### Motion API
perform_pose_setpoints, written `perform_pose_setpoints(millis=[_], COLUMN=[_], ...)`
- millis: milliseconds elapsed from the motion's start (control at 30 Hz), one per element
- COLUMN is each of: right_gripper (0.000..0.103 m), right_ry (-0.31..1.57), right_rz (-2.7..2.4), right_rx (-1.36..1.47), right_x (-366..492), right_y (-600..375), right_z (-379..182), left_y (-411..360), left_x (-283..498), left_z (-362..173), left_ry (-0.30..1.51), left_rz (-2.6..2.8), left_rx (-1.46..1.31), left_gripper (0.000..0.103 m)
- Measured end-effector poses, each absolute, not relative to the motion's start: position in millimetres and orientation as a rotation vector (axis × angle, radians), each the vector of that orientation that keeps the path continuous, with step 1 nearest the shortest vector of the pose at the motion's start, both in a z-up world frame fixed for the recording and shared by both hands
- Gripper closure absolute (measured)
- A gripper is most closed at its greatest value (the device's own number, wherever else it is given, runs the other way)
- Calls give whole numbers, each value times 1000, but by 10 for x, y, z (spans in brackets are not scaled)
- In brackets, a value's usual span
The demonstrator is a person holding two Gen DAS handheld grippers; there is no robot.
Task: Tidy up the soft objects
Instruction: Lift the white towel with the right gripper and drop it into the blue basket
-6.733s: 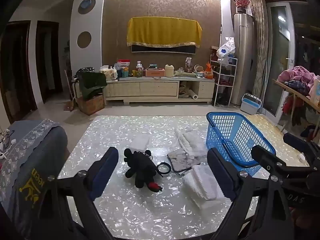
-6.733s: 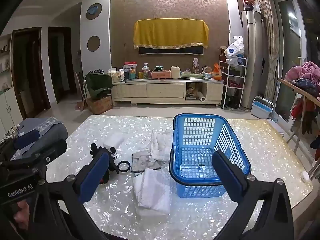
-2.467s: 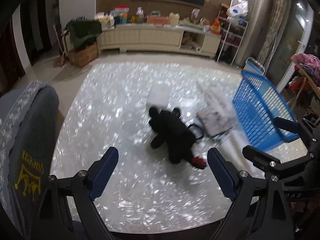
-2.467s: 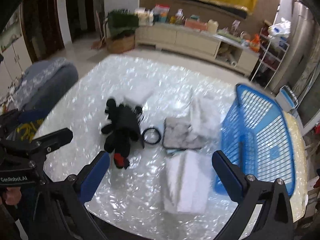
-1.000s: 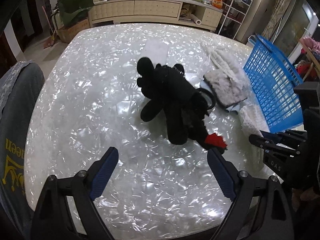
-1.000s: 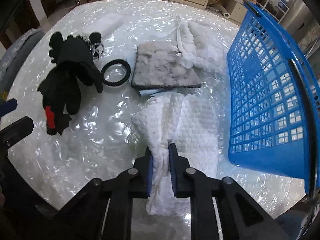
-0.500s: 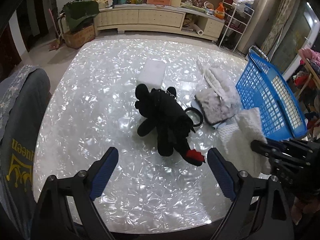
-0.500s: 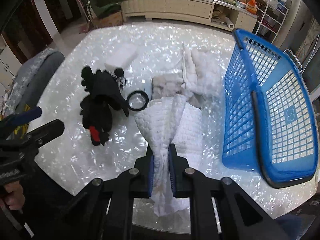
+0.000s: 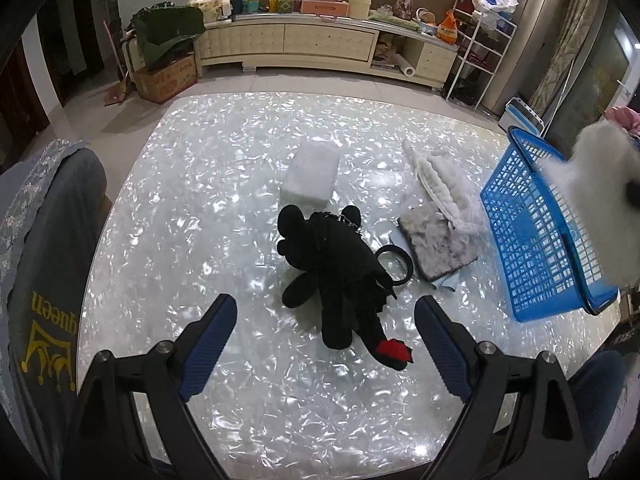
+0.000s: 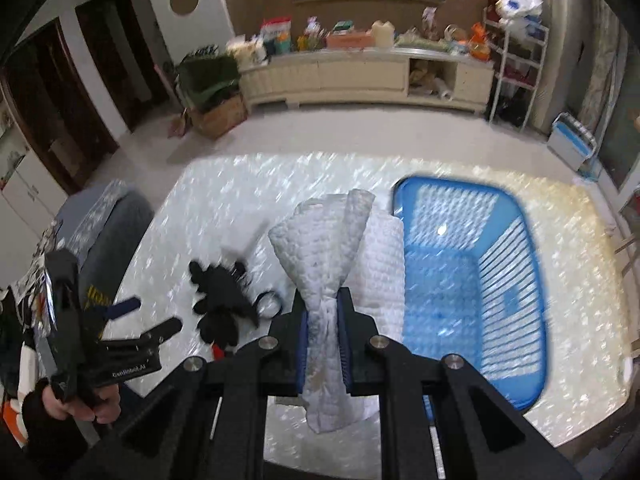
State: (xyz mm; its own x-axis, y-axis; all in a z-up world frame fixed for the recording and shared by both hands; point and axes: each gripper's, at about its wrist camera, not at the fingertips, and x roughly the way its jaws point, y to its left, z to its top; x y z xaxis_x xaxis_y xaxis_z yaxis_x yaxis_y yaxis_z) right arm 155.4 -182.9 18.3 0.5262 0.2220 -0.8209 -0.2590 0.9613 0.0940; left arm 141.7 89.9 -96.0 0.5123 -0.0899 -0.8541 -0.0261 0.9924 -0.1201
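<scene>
My right gripper (image 10: 323, 320) is shut on a white quilted towel (image 10: 324, 256), which hangs bunched between the jaws, lifted off the table just left of the blue basket (image 10: 536, 280). In the left wrist view the same towel (image 9: 600, 208) shows blurred above the basket (image 9: 540, 240). My left gripper (image 9: 325, 314) stands open and empty above the black plush toy (image 9: 336, 264), which lies mid-table. Still on the table are a fluffy white towel (image 9: 444, 176), a grey furry pad (image 9: 440, 240), a black ring (image 9: 400, 268) and a small folded white cloth (image 9: 312, 176).
The shiny pearl-white table (image 9: 192, 208) has a chair with a grey cover (image 9: 44, 272) at its left edge. A hand (image 10: 80, 400) holds the left gripper (image 10: 148, 316) at the near left. A cabinet (image 9: 320, 44) and a shelf rack stand beyond the table.
My right gripper has risen with the white towel, pulling it fully off the table and swinging towards the basket. The left gripper has lifted a little above the plush toy and stayed open.
</scene>
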Motion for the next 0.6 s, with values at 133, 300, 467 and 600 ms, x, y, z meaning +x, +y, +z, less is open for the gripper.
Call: perform_pose_setpoints(millis=[133, 300, 467, 600], right_gripper=[91, 91, 91, 91], right_ry=[925, 946, 1077, 1167], right_rz=[206, 101, 62, 45], right_rx=[-62, -83, -60, -69], right_x=[1641, 1831, 2029, 2104], right_y=[-2083, -2353, -2607, -2606], right_z=[318, 56, -527, -921], left_y=[923, 937, 941, 943], left_x=[1476, 1540, 1590, 1622], left_z=[-1037, -1154, -1255, -1323], left_ry=[1049, 1068, 1088, 1104], left_rz=[-32, -31, -28, -23], left_rx=[-130, -134, -130, -127], left_gripper=[14, 14, 14, 14])
